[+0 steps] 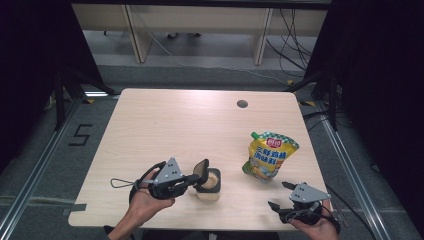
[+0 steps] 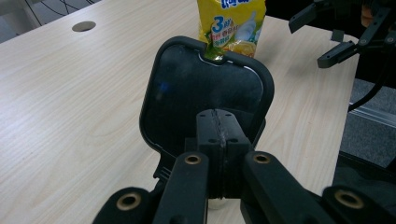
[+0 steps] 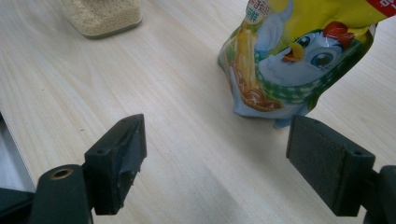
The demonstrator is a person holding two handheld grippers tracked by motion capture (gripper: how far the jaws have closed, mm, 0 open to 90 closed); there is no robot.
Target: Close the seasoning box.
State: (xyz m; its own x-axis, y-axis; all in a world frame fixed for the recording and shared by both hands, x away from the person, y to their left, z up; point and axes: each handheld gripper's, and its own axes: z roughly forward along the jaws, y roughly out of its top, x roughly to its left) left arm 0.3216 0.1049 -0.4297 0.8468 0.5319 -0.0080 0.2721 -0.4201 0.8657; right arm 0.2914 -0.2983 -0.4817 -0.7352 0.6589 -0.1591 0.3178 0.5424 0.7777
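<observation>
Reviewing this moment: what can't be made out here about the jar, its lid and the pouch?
- Jar contents: pale grains, too small to identify in the high view; the right gripper view cuts the jar at the top edge.
- Grip point on the lid: the left tongs stand shut in front, hiding what they pinch.
- Pouch print: too small in the high view, cropped in both gripper views.
- Right tongs: open, nothing between them.

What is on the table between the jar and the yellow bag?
Nothing: the high view shows bare table between the jar and the yellow bag.
</observation>
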